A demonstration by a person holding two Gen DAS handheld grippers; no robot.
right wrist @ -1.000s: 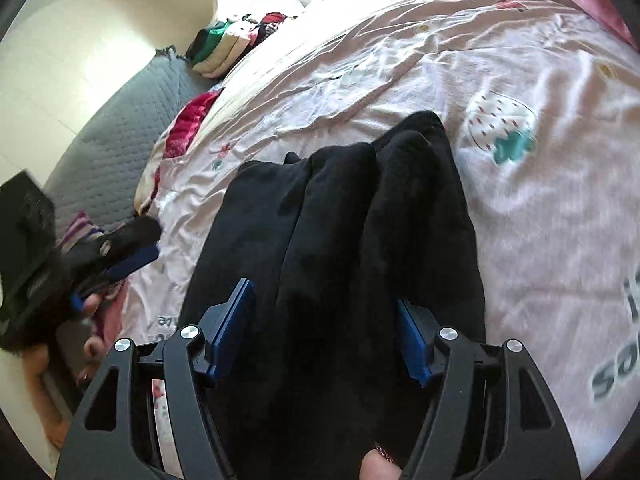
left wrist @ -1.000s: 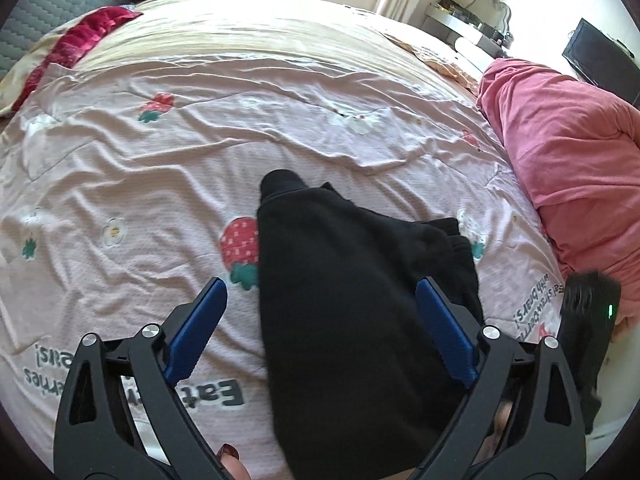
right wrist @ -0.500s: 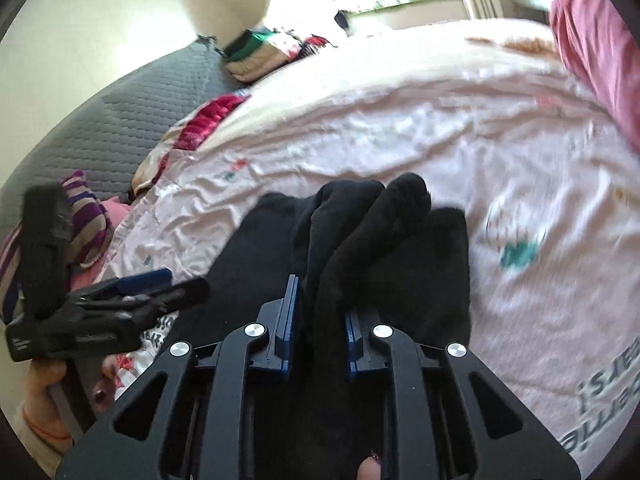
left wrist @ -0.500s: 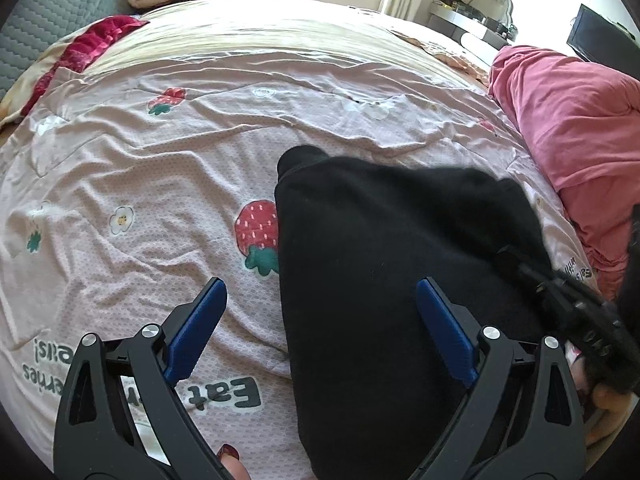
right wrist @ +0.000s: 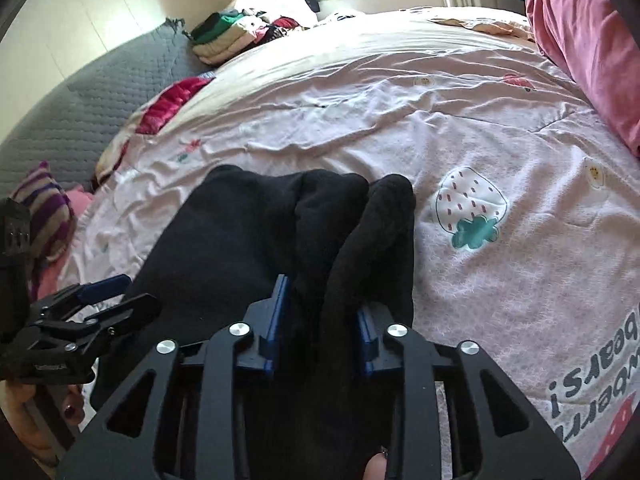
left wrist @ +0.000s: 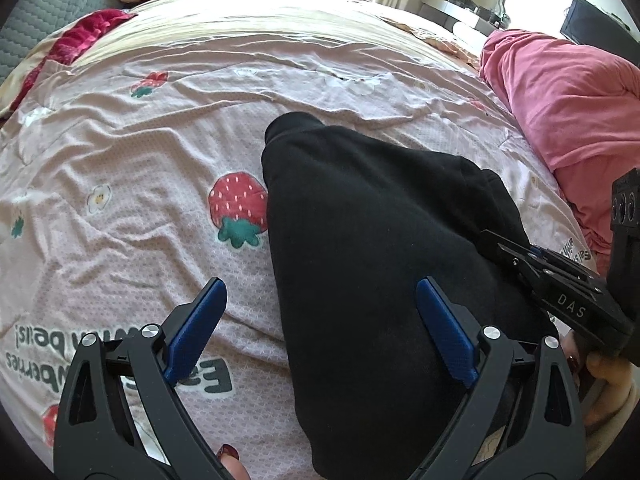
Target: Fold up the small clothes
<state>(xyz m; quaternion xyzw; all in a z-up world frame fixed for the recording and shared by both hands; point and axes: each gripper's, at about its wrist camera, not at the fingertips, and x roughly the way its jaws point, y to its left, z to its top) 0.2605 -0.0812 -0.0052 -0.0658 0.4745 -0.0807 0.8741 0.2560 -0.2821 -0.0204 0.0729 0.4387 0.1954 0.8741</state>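
Black garment [left wrist: 372,240] spread flat on the pink strawberry-print bedspread [left wrist: 140,152], just right of the printed red strawberry [left wrist: 237,209]. Rounded dark end of the garment pointing away, toward the far side of the bed.

Left gripper [left wrist: 320,308] hovering over the near end of the garment, blue pads [left wrist: 196,320] spread wide, nothing pinched; one pad above bare bedspread left of the garment, the other above the black cloth. Fingertip with dark red nail polish visible at the bottom edge.

Right gripper [right wrist: 322,312] low over the garment's right-hand portion, a raised fold of black fabric standing between its blue pads [right wrist: 280,304]. Jaws narrow and just eased a little wider after a tighter pinch; both pads against the fold, cloth bunched up between them. In the left wrist view the same gripper [left wrist: 492,240] comes in from the right of the garment, tip on the black cloth, hand [left wrist: 608,376] behind it.

Heaped pink quilt [left wrist: 568,92] well right of the garment. Stack of folded clothes [right wrist: 228,36] far beyond it, beside the grey quilted headboard [right wrist: 100,92]. Red cloth [left wrist: 86,36] at the far left bed edge. Striped purple fabric [right wrist: 44,208] left of the garment.
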